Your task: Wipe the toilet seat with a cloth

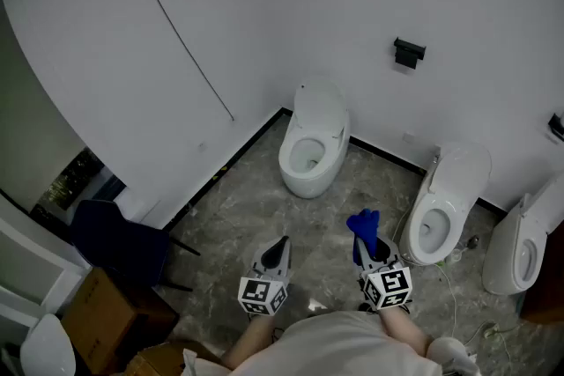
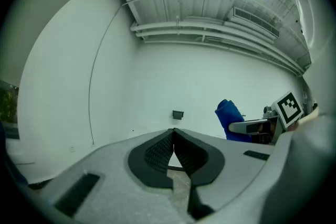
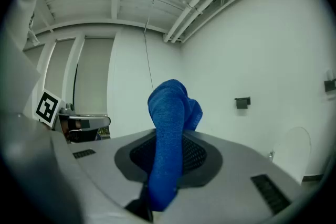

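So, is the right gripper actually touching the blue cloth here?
Touching. The right gripper view shows the blue cloth pinched between the right gripper's jaws, sticking up past them.

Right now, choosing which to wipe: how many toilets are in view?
3: one toilet at centre, a second toilet to its right, a third toilet at the right edge. More may sit outside the frame.

A dark blue chair [image 1: 119, 242] stands beside a cardboard box [image 1: 92, 313] on the marbled floor [image 1: 238, 216].
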